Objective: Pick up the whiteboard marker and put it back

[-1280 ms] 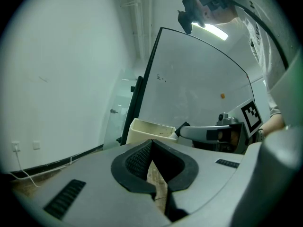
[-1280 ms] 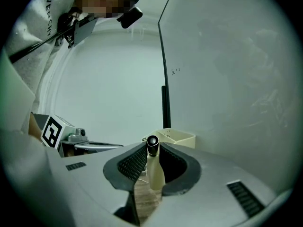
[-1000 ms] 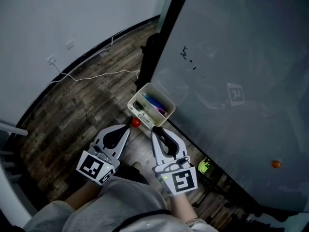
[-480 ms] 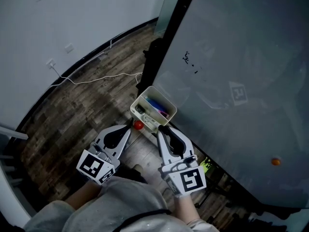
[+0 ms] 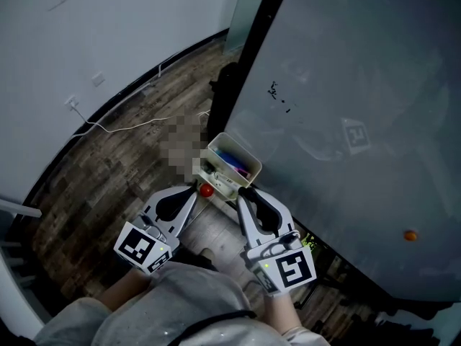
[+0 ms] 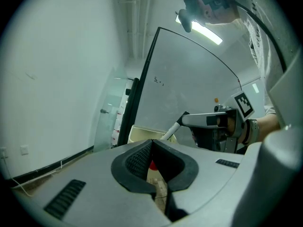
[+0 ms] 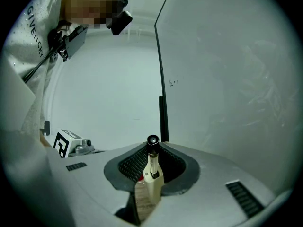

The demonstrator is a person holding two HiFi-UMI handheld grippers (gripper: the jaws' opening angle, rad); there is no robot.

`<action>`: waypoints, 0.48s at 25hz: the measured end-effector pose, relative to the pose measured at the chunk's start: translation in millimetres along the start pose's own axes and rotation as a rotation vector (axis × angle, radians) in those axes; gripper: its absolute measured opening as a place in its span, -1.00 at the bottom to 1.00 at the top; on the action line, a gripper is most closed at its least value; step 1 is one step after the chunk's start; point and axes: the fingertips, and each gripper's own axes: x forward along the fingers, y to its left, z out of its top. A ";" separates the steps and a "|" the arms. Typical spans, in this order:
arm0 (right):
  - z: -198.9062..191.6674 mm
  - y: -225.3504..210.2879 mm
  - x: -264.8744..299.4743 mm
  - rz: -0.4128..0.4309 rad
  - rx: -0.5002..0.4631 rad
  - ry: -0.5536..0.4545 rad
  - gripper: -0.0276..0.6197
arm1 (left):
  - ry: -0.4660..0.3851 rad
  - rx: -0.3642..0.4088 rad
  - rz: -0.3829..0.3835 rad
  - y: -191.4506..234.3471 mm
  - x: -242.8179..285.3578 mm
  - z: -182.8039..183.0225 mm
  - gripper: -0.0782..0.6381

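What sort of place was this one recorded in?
Probably an office or meeting room: a large whiteboard, a box of pens at its edge, a whiteboard marker in the right tongs, and wood-look flooring.

My left gripper (image 6: pixel 151 144) fills the lower part of the view, and its jaws meet at the tips. Through the small opening behind them I see something red (image 6: pixel 152 165) and a bit of wooden floor (image 6: pixel 158 186); whether the jaws touch the red thing I cannot tell. Beyond stands the black-framed whiteboard (image 6: pixel 189 79), with a cream box (image 6: pixel 140 133) low beside it. From the right, my right gripper (image 6: pixel 185 117) holds the whiteboard marker (image 6: pixel 172 129), which slants down toward the box
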 end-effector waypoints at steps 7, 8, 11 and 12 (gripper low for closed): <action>4.1 -5.3 -1.9 -0.005 -0.006 0.018 -0.67 | 0.000 0.006 -0.030 -0.1 8.4 1.0 -0.74; 4.9 -5.5 -2.4 -0.005 -0.005 0.019 -0.67 | 0.000 0.008 -0.035 -0.5 9.1 1.5 -0.74; 9.7 -5.1 -3.8 0.000 -0.005 0.016 -0.67 | -0.001 0.017 -0.047 -0.6 10.7 4.0 -0.74; 11.8 -4.7 -4.1 0.002 -0.008 0.014 -0.67 | -0.002 0.019 -0.048 0.2 11.0 5.0 -0.74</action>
